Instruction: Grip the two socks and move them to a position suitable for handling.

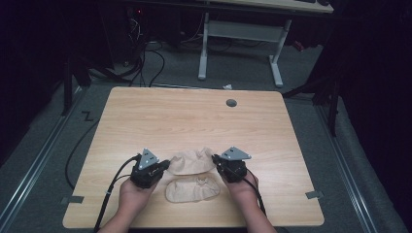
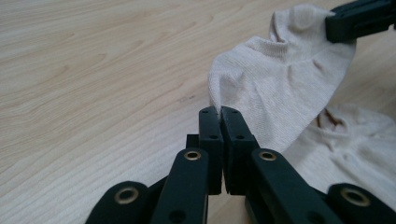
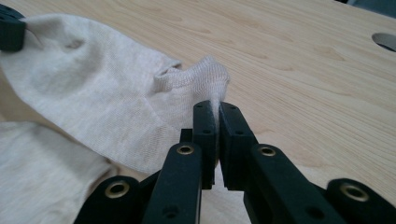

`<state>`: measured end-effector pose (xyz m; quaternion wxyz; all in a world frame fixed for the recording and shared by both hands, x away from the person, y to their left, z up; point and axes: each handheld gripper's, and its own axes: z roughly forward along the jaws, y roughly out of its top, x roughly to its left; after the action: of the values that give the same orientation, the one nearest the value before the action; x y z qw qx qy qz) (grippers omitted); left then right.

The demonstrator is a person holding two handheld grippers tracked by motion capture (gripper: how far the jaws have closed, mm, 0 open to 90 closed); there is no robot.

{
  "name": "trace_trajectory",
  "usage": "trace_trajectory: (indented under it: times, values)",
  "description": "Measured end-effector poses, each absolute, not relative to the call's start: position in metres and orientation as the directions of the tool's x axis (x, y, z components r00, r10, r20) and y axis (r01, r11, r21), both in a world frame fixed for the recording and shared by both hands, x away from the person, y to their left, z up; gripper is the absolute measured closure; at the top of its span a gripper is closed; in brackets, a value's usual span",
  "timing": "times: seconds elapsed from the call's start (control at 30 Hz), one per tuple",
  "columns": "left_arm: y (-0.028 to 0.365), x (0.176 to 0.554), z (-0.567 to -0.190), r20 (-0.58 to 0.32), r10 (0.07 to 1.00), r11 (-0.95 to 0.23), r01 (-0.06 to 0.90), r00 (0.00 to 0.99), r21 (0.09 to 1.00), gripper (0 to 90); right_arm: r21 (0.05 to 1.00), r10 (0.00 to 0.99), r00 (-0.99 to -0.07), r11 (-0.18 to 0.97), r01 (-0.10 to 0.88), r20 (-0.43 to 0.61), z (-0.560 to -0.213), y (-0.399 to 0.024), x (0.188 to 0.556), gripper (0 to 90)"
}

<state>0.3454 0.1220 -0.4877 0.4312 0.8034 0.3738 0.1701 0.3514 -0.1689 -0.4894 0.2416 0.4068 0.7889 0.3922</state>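
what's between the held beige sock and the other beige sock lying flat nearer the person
Nothing visible. The held beige fabric sock, pinched by the left gripper and right gripper, sits just behind the flat beige sock on the wooden table.

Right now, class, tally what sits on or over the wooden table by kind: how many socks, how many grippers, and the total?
Beige socks: 2, the held sock and the flat sock
Black grippers: 2, the left gripper and the right gripper, each clamped on an end of the held sock
Total: 4

Matt pale wood-grain table (image 1: 194,111), soft knitted beige cloth socks (image 2: 280,79)
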Motion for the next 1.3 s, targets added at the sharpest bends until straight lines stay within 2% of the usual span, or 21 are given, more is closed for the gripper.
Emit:
trace_trajectory:
  times: [0.57, 0.8, 1.3]
  values:
    - [0.127, 0.305, -0.483, -0.07, 0.68, -0.408, 0.456, 0.73, 0.791, 88.0, 0.813, 0.78, -0.621, 0.408, 0.416, -0.074, -0.483, -0.173, 0.307, 86.1]
    - [0.132, 0.295, -0.498, -0.108, 0.67, -0.407, 0.486, 0.734, 0.773, 88.0, 0.78, 0.762, -0.642, 0.452, 0.432, -0.086, -0.493, -0.178, 0.286, 86.0]
    - [0.126, 0.298, -0.509, -0.1, 0.67, -0.459, 0.517, 0.736, 0.723, 87.4, 0.734, 0.758, -0.649, 0.475, 0.485, -0.062, -0.507, -0.178, 0.293, 85.8]
